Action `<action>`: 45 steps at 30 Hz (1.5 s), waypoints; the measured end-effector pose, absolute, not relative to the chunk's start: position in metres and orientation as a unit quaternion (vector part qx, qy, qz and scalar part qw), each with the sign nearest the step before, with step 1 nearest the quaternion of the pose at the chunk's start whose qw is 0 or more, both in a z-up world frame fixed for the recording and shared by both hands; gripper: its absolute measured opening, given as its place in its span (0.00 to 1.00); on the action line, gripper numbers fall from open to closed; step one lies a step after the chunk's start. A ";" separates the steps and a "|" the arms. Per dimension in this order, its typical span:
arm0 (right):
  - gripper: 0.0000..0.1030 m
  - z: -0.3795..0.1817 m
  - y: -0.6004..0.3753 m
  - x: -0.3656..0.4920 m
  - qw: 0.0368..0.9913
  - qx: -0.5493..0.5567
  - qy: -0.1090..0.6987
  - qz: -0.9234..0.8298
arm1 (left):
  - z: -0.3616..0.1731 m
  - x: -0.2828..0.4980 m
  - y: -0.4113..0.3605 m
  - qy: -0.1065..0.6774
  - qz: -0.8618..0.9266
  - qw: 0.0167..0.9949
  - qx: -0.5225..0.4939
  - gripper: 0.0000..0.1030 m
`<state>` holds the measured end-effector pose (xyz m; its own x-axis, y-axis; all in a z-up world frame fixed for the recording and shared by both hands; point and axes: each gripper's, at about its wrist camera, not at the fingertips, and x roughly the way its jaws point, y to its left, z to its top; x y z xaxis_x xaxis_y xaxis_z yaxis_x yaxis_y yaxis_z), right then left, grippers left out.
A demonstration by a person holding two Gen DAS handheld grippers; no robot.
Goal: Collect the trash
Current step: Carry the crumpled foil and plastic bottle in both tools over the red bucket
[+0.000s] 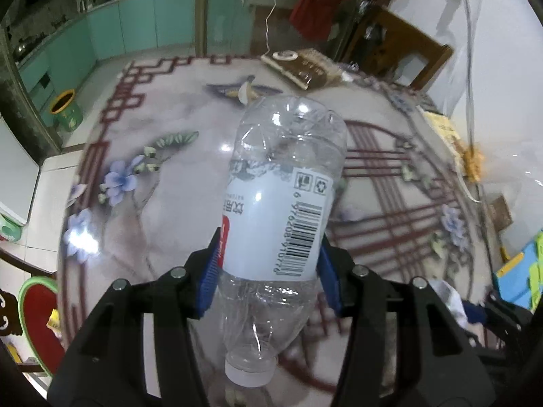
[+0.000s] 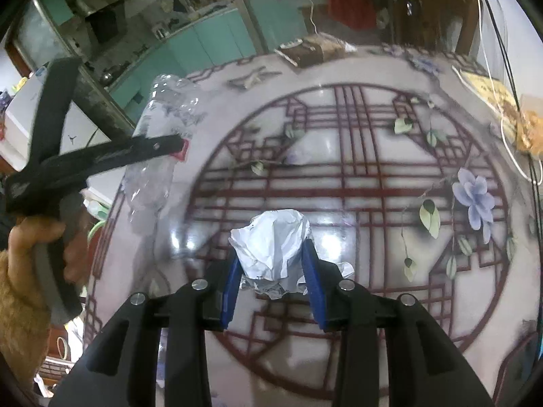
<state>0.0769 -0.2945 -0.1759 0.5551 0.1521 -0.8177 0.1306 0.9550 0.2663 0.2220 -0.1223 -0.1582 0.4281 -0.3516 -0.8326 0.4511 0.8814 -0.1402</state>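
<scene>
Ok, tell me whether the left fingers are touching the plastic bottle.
Touching. The left wrist view shows both blue fingers of the left gripper pressed against the plastic bottle at its label.

Your light is dim indoor overhead. White glare spots on the glossy surface [image 1: 163,183]. Fisheye bends and darkens every edge. Right view smeared by motion blur, worst at the bottle [image 2: 159,129]. Left view sharper; barcode readable, far room soft.
</scene>
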 end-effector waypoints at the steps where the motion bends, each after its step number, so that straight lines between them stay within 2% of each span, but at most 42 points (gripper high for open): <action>1: 0.33 -0.170 -0.291 0.074 0.872 0.147 0.466 0.008 | -0.150 0.213 -0.118 0.475 -0.238 0.846 0.048 0.48; 10: 0.33 -0.130 -0.257 0.046 0.895 0.123 0.429 0.030 | -0.101 0.142 -0.075 0.436 -0.227 0.870 0.034 0.48; 15: 0.33 -0.113 -0.238 0.035 0.903 0.107 0.413 0.044 | -0.090 0.112 -0.049 0.427 -0.215 0.878 0.014 0.48; 29: 0.33 -0.101 -0.170 0.031 0.905 0.061 0.408 0.098 | -0.088 0.075 0.039 0.423 -0.151 0.893 -0.034 0.48; 45: 0.33 -0.102 -0.070 0.047 0.898 0.024 0.414 0.149 | -0.091 0.075 0.145 0.422 -0.092 0.899 -0.075 0.48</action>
